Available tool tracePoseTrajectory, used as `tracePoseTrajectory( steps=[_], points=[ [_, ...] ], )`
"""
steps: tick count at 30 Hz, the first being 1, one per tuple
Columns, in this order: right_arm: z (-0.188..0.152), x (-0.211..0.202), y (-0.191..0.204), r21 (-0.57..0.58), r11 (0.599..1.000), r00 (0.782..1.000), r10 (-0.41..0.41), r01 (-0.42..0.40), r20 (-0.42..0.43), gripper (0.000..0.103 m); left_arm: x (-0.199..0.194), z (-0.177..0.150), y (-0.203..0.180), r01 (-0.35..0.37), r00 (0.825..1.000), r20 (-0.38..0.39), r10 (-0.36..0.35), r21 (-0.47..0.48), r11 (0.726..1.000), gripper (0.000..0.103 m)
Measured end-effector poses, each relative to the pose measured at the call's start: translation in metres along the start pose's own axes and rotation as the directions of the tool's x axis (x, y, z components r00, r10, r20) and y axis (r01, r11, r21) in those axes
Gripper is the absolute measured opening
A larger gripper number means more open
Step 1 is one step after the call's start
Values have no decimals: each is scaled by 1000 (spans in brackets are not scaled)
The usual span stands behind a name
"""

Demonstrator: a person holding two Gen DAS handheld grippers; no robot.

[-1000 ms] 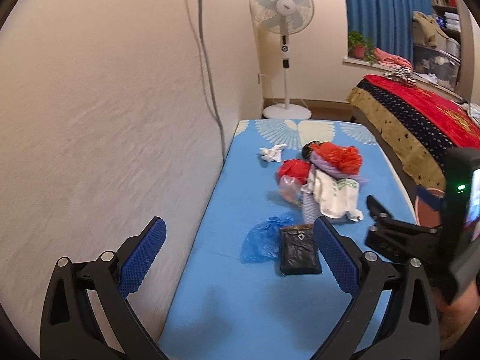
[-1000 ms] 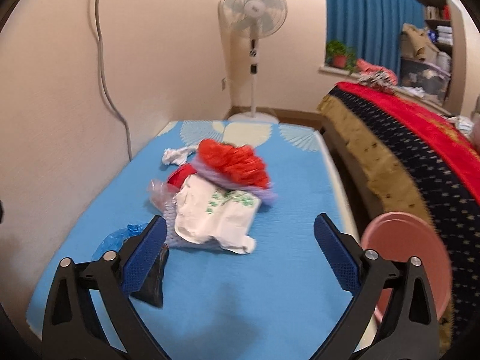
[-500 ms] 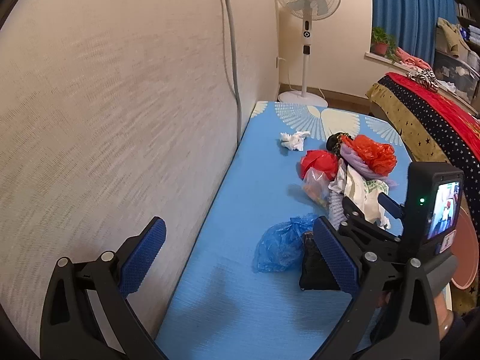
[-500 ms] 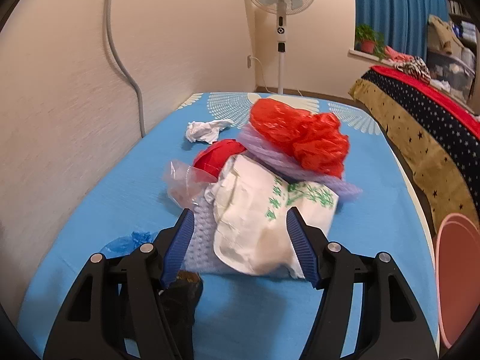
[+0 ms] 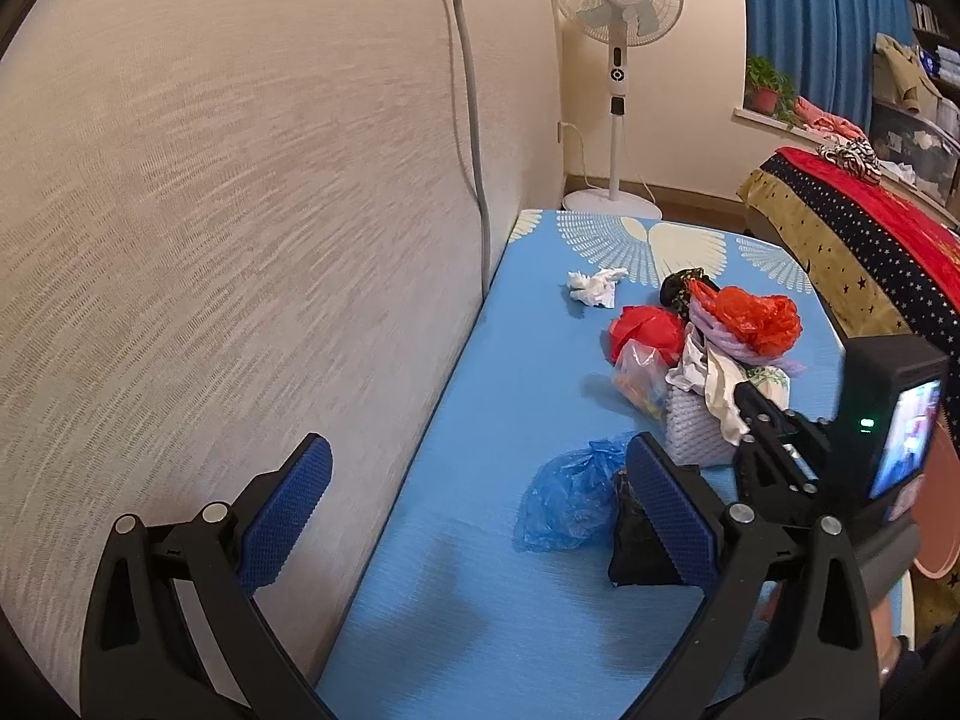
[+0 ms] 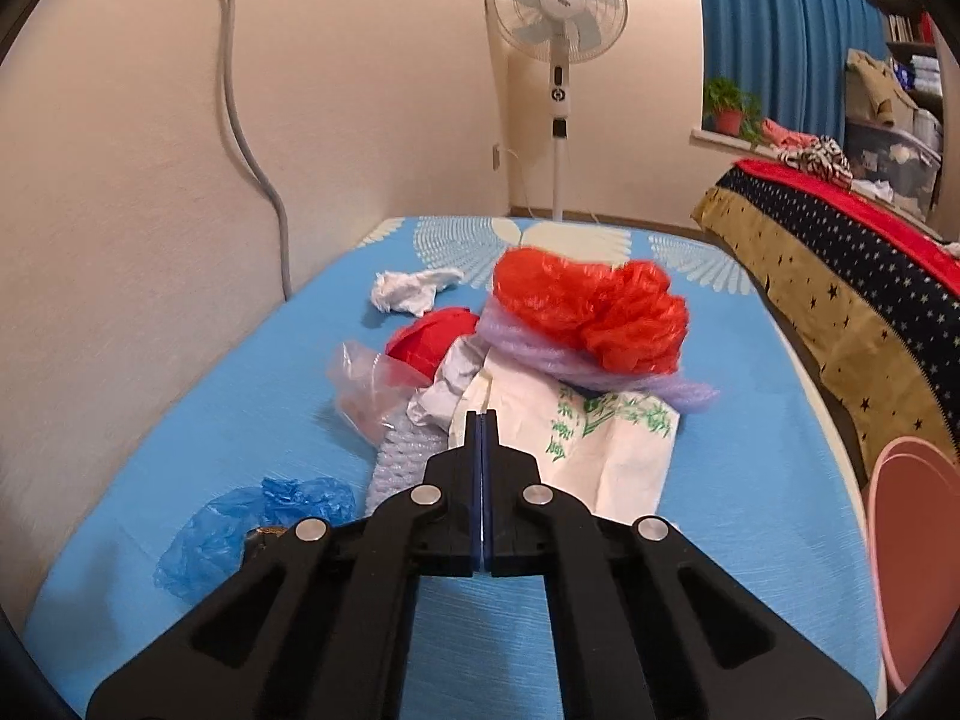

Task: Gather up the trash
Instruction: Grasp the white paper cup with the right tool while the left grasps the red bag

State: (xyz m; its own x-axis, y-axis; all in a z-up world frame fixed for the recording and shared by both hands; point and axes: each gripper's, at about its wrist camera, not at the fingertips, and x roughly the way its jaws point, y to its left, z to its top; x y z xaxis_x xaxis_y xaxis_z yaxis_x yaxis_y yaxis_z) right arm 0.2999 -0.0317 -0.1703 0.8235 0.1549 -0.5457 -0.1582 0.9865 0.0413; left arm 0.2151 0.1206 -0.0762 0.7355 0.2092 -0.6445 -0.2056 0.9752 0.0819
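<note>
A heap of trash lies on the blue mat (image 6: pixel 750 420): a white paper bag with green print (image 6: pixel 606 438), a red plastic bag (image 6: pixel 600 306) on lilac foam netting (image 6: pixel 528 348), a clear bag (image 6: pixel 366 378) and a crumpled tissue (image 6: pixel 408 291). My right gripper (image 6: pixel 483 420) is shut, pinching the top edge of the white paper bag. In the left wrist view the right gripper (image 5: pixel 747 393) meets the white paper bag (image 5: pixel 720 378). My left gripper (image 5: pixel 474 498) stands open near the wall, holding nothing. A blue plastic bag (image 5: pixel 570 498) and a black packet (image 5: pixel 636 546) lie just beyond its right finger.
A wall with a grey cable (image 5: pixel 474 120) runs along the mat's left side. A pedestal fan (image 6: pixel 558 6) stands past the far end. A bed with a starred cover (image 6: pixel 840 276) lies to the right, with a pink basin (image 6: pixel 918 546) beside the mat.
My right gripper moved forward and down to the heap, and its jaws went from wide open to shut on the paper bag's edge. My left gripper came closer to the mat, then held still.
</note>
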Motion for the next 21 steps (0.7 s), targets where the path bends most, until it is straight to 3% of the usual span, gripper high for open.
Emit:
tracePoseTrajectory(
  steps=[7, 9, 10, 12, 21],
  points=[
    [22, -49, -8, -23, 999, 997, 24, -22, 72, 0, -9, 2, 0, -2, 998, 61, 3, -18, 1000, 95],
    [24, -50, -14, -6, 1000, 998, 28, -27, 57, 9, -13, 2, 1, 11, 997, 73, -9, -35, 999, 95],
    [25, -47, -17, 1, 1000, 999, 21, -21, 28, 15, -15, 1, 1, 12, 997, 77, -9, -39, 999, 95],
    [22, -41, -21, 24, 1000, 1000, 18, -18, -2, 54, -18, 0, 4, 10, 997, 79, -6, -40, 999, 95],
    [3, 2, -10, 16, 1000, 996, -2, 3, -86, 56, -16, -1, 5, 30, 996, 80, -28, -34, 999, 95]
  ],
)
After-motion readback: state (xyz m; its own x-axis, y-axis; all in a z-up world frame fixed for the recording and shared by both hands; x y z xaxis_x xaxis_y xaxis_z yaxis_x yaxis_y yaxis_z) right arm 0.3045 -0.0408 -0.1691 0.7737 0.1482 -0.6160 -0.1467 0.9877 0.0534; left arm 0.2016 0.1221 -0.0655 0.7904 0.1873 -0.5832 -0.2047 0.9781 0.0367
